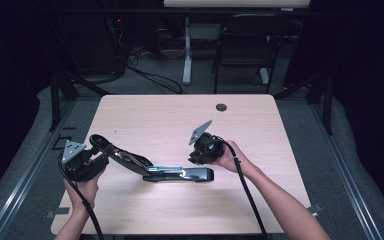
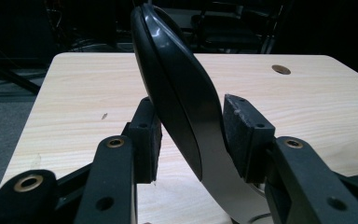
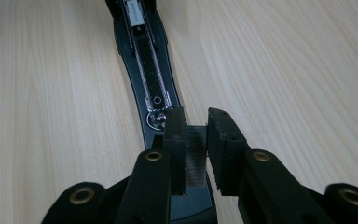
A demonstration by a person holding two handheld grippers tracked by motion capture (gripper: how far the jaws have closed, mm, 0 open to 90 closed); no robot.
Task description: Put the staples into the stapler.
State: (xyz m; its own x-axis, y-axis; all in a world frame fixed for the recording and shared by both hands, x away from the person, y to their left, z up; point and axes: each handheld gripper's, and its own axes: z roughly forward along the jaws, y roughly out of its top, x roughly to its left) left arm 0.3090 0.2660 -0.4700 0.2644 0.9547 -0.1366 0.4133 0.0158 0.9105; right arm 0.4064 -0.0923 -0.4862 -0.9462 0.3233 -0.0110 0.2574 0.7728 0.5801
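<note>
Left hand-held gripper clamps the opened stapler's lid; right hand-held gripper pinches a staple strip over its base

A pale wooden table stands on grey floor, a dark chair behind it.

- Your left gripper is at the left side of the wooden table, near the edge.
- It grips the raised top arm of a black stapler that is opened wide.
- The stapler's long base lies flat on the table, pointing to the right.
- Your right gripper sits just above the right end of that base. How wide its jaws stand is too small to tell from here.
- A black cable runs from it along your right forearm.
- A small round hole is near the far edge of the table.
- A dark chair stands on the floor behind the table.
</note>
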